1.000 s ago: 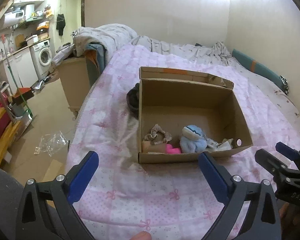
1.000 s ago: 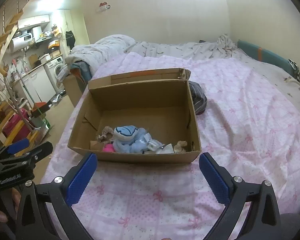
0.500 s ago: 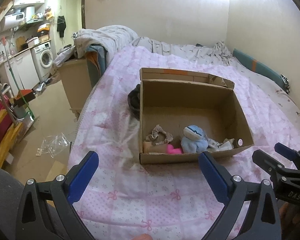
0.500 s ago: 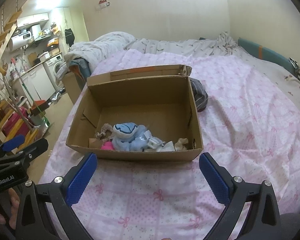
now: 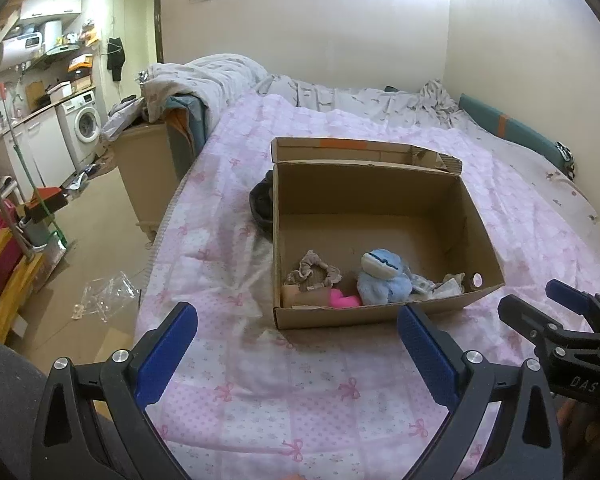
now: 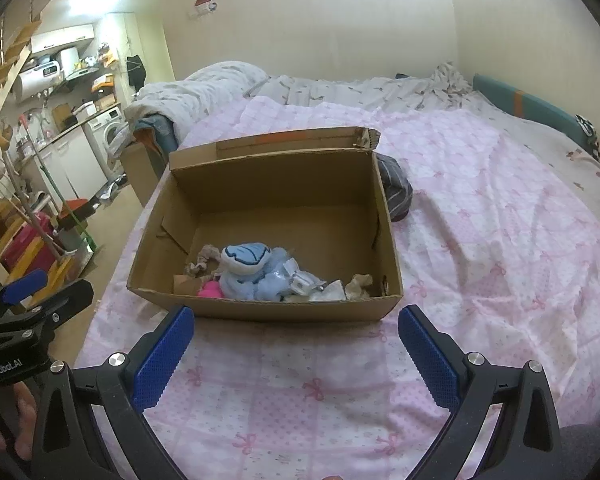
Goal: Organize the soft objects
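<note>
Both the left gripper and the right gripper hang wide open and empty over the pink bow-print quilt, just short of the near wall of the cardboard box, which sits at 12 o'clock of each. The soft things already lie bunched along that near wall: a blue plush toy, a beige scrunchie, a pink item and some crumpled pale fabric. One dark striped bundle rests on the quilt against the box's outer side, so the sound move is probably to reach around the box and pinch that bundle at its thickest fold before lifting it over the rim. The right wrist view shows its stripes at 1 o'clock; the left wrist view shows only a dark edge at 11 o'clock, but adds a clear plastic bag on the floor.
</note>
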Motion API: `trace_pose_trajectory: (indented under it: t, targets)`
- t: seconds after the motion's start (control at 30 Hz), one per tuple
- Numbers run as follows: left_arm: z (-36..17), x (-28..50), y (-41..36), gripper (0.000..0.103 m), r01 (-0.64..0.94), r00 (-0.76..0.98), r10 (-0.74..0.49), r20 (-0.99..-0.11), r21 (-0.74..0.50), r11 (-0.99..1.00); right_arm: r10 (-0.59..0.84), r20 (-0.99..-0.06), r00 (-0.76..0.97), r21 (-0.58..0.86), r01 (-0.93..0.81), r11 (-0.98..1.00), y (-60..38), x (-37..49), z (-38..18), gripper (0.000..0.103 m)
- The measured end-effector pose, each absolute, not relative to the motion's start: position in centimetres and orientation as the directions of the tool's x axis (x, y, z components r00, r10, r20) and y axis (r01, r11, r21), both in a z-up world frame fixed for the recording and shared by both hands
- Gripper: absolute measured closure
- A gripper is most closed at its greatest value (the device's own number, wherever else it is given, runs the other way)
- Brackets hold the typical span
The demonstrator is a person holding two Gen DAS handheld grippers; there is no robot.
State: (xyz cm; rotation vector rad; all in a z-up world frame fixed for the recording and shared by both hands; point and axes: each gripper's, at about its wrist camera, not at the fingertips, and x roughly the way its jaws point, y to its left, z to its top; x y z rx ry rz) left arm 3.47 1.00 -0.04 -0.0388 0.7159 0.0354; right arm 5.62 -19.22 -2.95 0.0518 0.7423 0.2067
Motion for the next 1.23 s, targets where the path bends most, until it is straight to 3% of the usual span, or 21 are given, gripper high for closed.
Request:
trace_pose_trajectory:
  t: [1.23]
  targets:
    - [0.14, 3.67, 0.70, 0.003, -0.028, 0.755, 0.002, -0.655, -0.028, 0.999, 0.205, -0.663, 0.720, 0.117, -0.170, 0.978, -19.23, 5.62, -3.01, 0.000]
